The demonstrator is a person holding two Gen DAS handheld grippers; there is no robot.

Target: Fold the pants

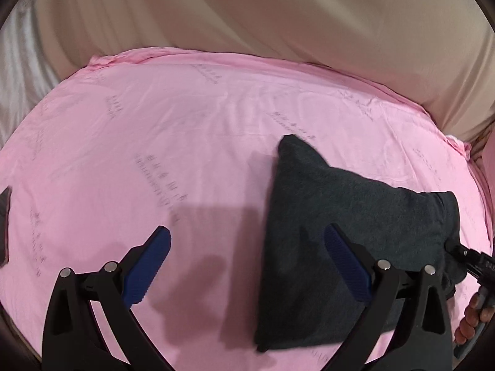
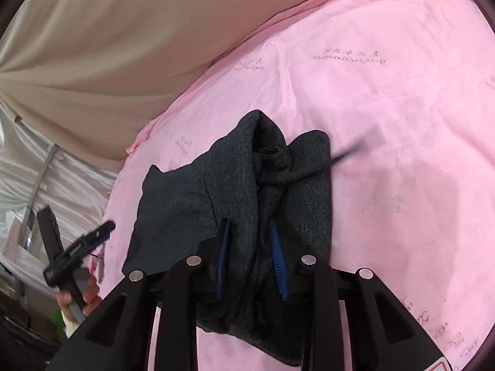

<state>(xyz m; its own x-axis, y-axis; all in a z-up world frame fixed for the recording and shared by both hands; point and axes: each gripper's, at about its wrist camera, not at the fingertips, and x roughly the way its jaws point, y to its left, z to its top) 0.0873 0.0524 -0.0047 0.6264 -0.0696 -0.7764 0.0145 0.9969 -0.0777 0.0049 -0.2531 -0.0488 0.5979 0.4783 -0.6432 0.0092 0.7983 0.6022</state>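
The dark grey pants (image 1: 337,232) lie folded into a compact bundle on the pink sheet (image 1: 154,130). My left gripper (image 1: 247,235) is open and empty above the sheet, its right finger over the bundle's left part. My right gripper (image 2: 250,232) is shut on a bunched fold of the pants (image 2: 235,179), at the end with the drawstring (image 2: 343,154). The right gripper also shows at the right edge of the left wrist view (image 1: 467,256), at the bundle's right end.
Beige fabric (image 1: 278,15) rises behind the pink sheet. White plastic sheeting and a frame (image 2: 40,173) stand at the left. A dark cloth edge (image 1: 4,216) lies at the far left. The left gripper (image 2: 77,247) and the hand holding it show in the right wrist view.
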